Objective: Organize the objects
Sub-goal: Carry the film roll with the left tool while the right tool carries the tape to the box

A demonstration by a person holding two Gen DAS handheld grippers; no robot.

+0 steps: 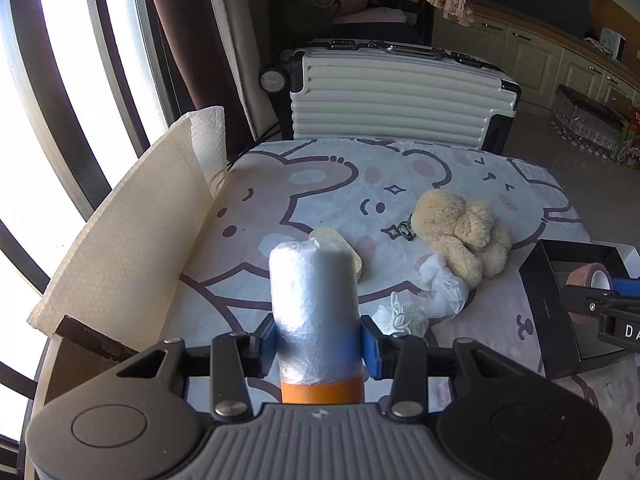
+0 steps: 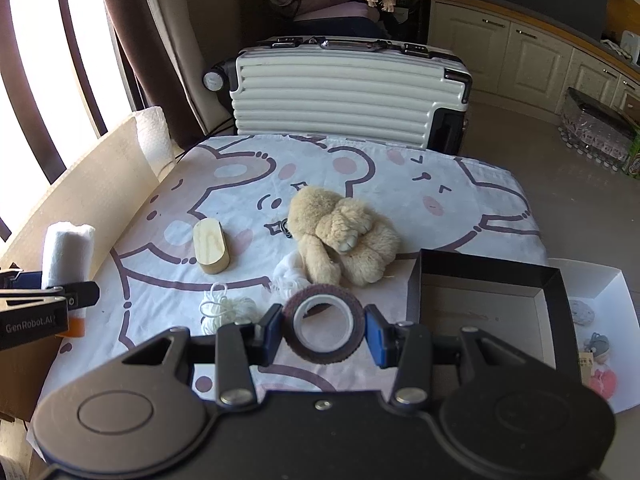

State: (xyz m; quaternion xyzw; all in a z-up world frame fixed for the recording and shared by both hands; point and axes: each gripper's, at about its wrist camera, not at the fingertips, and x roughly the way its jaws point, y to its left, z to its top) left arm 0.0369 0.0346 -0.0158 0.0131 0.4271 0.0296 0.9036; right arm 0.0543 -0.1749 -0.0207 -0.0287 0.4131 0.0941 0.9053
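Left wrist view: the left hand-held gripper [image 1: 318,346] pinches an upright plastic bag roll [image 1: 314,308], above the bench's near-left edge.

Right wrist view: the right hand-held gripper [image 2: 324,330] pinches a tape roll [image 2: 324,328]; the black box [image 2: 556,292], at the near-right corner, lies just right.

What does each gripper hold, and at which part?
The left gripper holds a roll of plastic bags by its lower sides, above the orange band. The right gripper holds a tape roll by its outer rim.
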